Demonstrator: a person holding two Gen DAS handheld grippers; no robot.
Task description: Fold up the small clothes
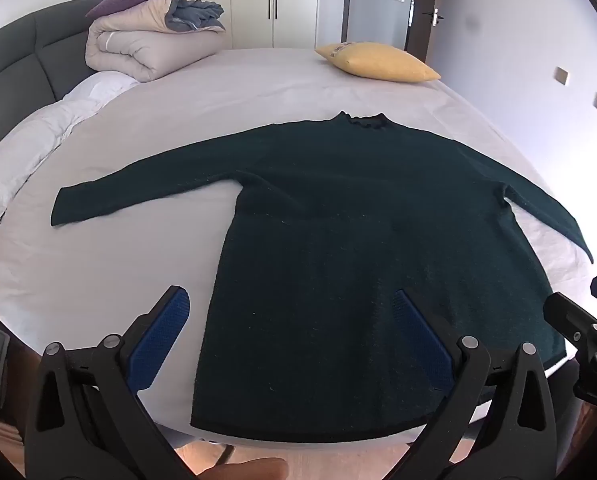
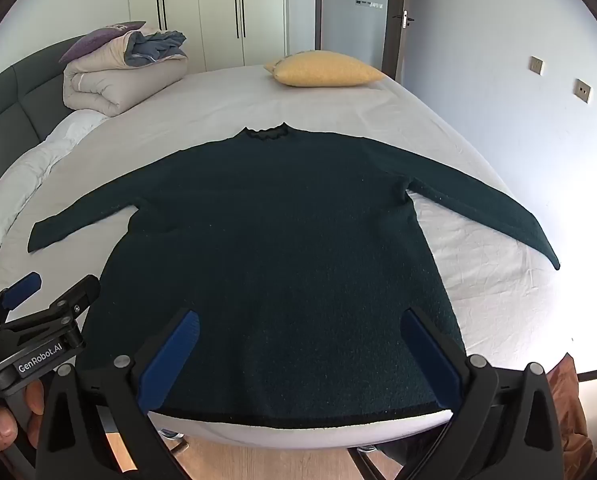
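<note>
A dark green long-sleeved sweater (image 1: 358,240) lies flat on the white bed sheet (image 1: 118,264), sleeves spread out to both sides, collar at the far end, hem at the near bed edge. My left gripper (image 1: 294,300) hovers open above the sweater's lower left part, its blue pads empty. In the right wrist view the same sweater (image 2: 282,248) fills the middle, and my right gripper (image 2: 302,320) hangs open over its hem area with nothing between the pads. The left gripper (image 2: 50,286) shows at the left edge there, held by a hand (image 2: 2,424).
A yellow pillow (image 1: 378,62) lies at the far side of the bed. A folded duvet with a purple cushion (image 1: 154,36) sits at the far left by the dark headboard. White pillows (image 1: 38,152) line the left. Wooden floor (image 2: 282,460) shows below the near bed edge.
</note>
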